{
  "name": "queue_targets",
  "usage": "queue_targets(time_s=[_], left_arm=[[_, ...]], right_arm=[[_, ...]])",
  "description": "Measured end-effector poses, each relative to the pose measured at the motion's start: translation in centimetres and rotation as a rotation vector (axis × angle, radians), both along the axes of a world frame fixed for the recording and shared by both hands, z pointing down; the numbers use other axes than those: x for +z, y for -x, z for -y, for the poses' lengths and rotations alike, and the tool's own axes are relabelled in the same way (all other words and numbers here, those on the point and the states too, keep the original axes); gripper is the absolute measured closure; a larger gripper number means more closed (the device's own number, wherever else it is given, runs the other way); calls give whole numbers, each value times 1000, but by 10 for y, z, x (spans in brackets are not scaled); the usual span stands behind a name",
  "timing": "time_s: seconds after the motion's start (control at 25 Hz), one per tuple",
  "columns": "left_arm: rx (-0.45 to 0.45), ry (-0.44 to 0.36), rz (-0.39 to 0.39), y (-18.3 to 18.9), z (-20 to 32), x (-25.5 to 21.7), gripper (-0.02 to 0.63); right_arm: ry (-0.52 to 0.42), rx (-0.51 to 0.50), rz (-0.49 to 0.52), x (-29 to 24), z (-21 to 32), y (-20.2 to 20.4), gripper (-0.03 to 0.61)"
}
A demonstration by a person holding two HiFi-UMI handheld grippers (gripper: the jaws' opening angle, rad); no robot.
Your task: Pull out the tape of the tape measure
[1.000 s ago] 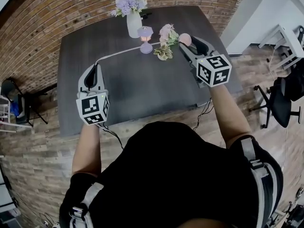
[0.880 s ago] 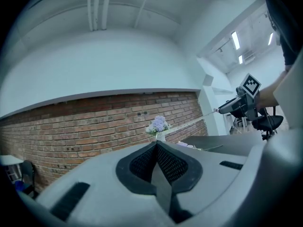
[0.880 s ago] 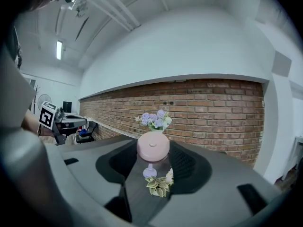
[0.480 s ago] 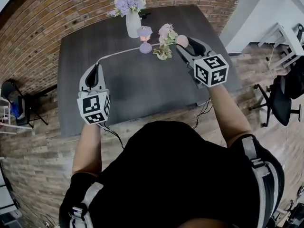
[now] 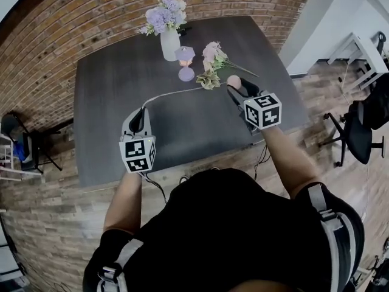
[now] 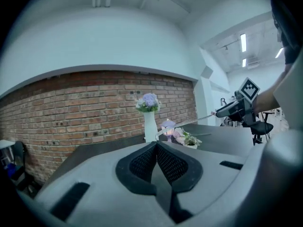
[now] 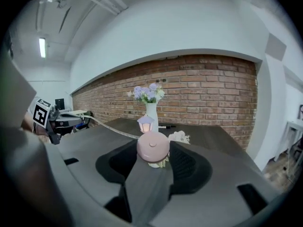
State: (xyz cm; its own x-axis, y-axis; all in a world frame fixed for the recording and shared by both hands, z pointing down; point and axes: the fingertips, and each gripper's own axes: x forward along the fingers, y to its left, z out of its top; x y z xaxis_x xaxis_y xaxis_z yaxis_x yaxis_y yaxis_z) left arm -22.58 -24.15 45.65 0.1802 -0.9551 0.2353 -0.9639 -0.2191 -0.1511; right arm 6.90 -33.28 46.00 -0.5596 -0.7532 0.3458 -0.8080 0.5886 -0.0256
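A round pink tape measure (image 5: 233,81) sits between the jaws of my right gripper (image 5: 234,85), which is shut on its case (image 7: 153,147). Its thin white tape (image 5: 182,91) runs out leftward over the dark table (image 5: 109,90) to my left gripper (image 5: 143,107). The left jaws are shut on the tape's end (image 6: 156,140), and the tape (image 6: 187,123) leads off from them toward the right gripper (image 6: 227,111). In the right gripper view the tape (image 7: 111,127) curves away to the left, toward the left gripper (image 7: 49,117).
At the table's far side stand a white vase of purple flowers (image 5: 170,40) and a small lilac lantern (image 5: 185,62). A flower bunch (image 5: 213,59) lies just beyond the right gripper. A black chair (image 5: 364,126) stands on the floor at right.
Both grippers have come toward the table's near edge and closer together. The left one moved right, the right one moved left. The stretch of tape between them looks shorter.
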Motion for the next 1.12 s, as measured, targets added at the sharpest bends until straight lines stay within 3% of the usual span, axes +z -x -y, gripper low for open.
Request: queue_targets(time_s=[0.12,0.32,0.48,0.6,0.72,0.76,0.84,1.04,1.12], left_arm=[[17,99,17,-12,6,47,604],[62,308,62,-36,-3,121,604],[44,409,130,-33,-6,152,604],[34,419,126,-28,-2,154,594],[-15,383,63,-20,4,143,435],[-33,376,54,-17,6,141,420],[-50,371,48,-13,6,141,411],[7,362,-9,-31,-7,138,411],[55,362,-30,-44,-15,135,411]], right_arm=[[70,2,-55,48,-4,0,367],[273,36,-126,137,-20,-17,367],[298,49,-171,162,-19,-24,367],[257,86,-182,157,-12,-30,365],[230,95,-119,149,-13,-36,341],[228,95,-88,146,-14,-37,320],[230,102,-46,143,-17,-40,264],[244,107,-14,139,-31,-37,267],[245,103,2,136,-40,-30,295]])
